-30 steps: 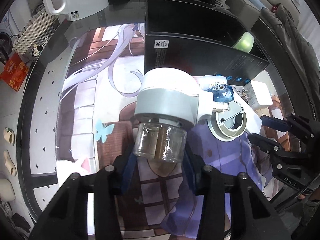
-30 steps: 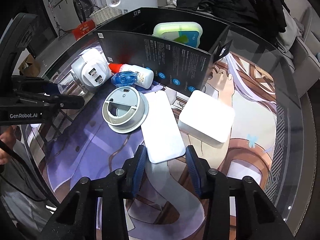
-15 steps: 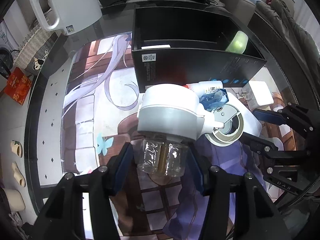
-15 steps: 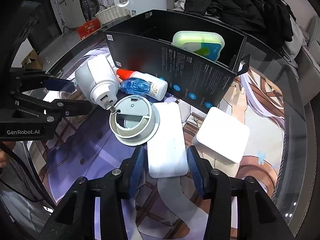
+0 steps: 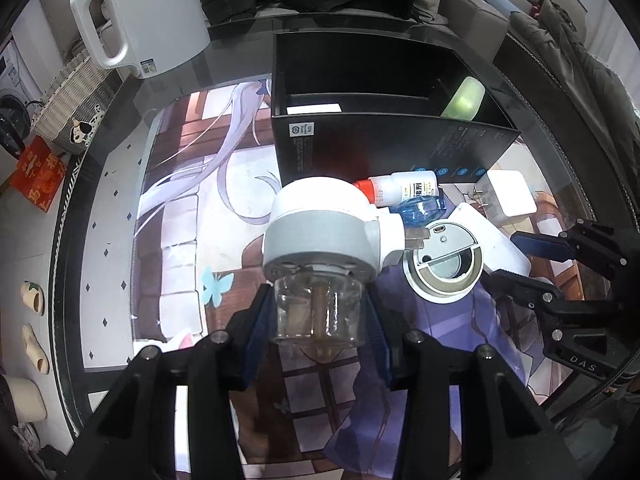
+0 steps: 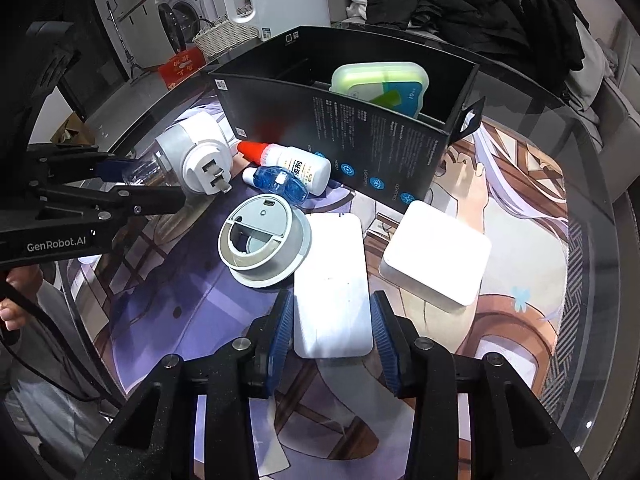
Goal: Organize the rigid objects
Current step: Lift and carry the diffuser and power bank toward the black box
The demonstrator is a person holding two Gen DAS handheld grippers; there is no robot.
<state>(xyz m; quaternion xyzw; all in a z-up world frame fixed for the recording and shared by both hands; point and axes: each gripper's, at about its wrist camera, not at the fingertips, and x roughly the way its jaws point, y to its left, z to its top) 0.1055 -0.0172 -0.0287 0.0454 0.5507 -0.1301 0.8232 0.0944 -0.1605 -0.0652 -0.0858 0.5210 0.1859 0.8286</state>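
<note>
My left gripper (image 5: 318,316) is shut on the clear bottle of a white plug-in vaporizer (image 5: 320,232) and holds it above the mat; it also shows in the right wrist view (image 6: 192,160). My right gripper (image 6: 332,320) is closed on a flat white power bank (image 6: 332,280) lying on the mat. The open black box (image 6: 360,148) stands behind, with a green case (image 6: 380,84) inside. A grey round ring light (image 6: 264,236), a white bottle with a red cap (image 6: 296,162), a blue bottle (image 6: 280,184) and a white square adapter (image 6: 436,252) lie in front of the box.
A white kettle-like appliance (image 5: 148,12) stands at the table's far left. A wicker basket (image 5: 76,100) and red packet (image 5: 38,172) lie beyond the glass table edge (image 5: 64,220). Dark coats (image 6: 460,4) pile behind the box.
My left gripper has lifted the vaporizer off the mat and drawn back slightly. My right gripper has stayed around the power bank, with the jaws closing in on its sides.
</note>
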